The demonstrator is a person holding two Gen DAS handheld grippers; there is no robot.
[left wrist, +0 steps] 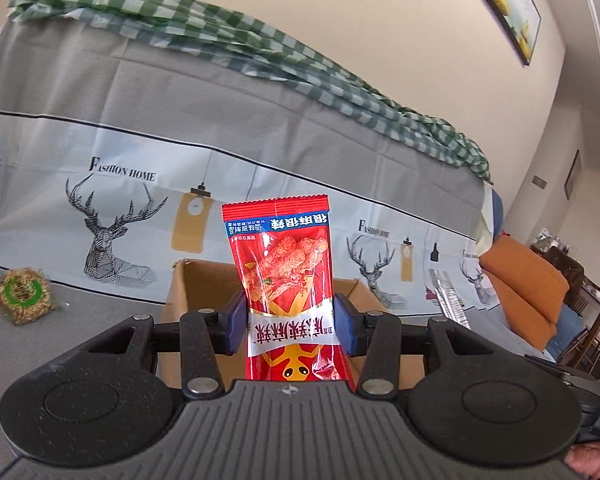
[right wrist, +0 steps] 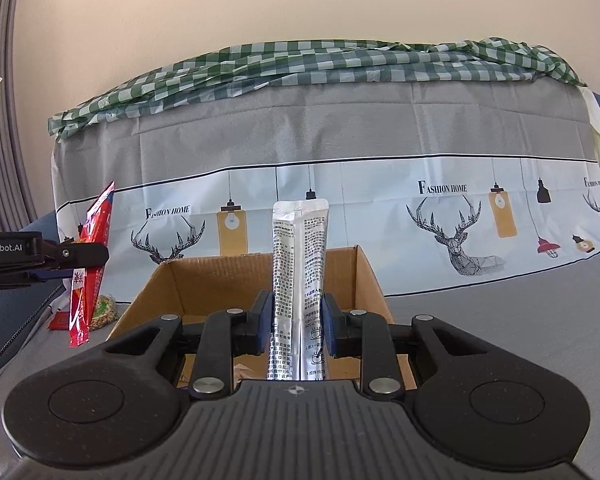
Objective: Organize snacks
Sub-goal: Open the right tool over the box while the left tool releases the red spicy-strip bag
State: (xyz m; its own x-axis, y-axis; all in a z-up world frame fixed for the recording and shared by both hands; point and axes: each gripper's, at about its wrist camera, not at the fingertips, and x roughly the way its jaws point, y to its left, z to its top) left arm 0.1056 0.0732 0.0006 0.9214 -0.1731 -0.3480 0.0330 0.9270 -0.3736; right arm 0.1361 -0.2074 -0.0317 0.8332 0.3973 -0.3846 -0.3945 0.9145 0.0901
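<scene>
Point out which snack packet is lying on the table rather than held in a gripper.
The round green-labelled snack pack lies on the grey cloth left of the cardboard box. The red packet is clamped in the left gripper, the silver sachet in the right gripper.

A red snack packet [left wrist: 287, 292] stands upright at the centre of the left wrist frame, its printed text upside down and red coated sticks showing through a clear window. A silver foil sachet [right wrist: 298, 292], narrow and covered in small black print, stands upright at the centre of the right wrist frame. Behind both is an open cardboard box [right wrist: 204, 280], brown, with its flaps up. A round greenish snack pack [left wrist: 26, 295] lies flat at the left edge of the left wrist frame.
</scene>
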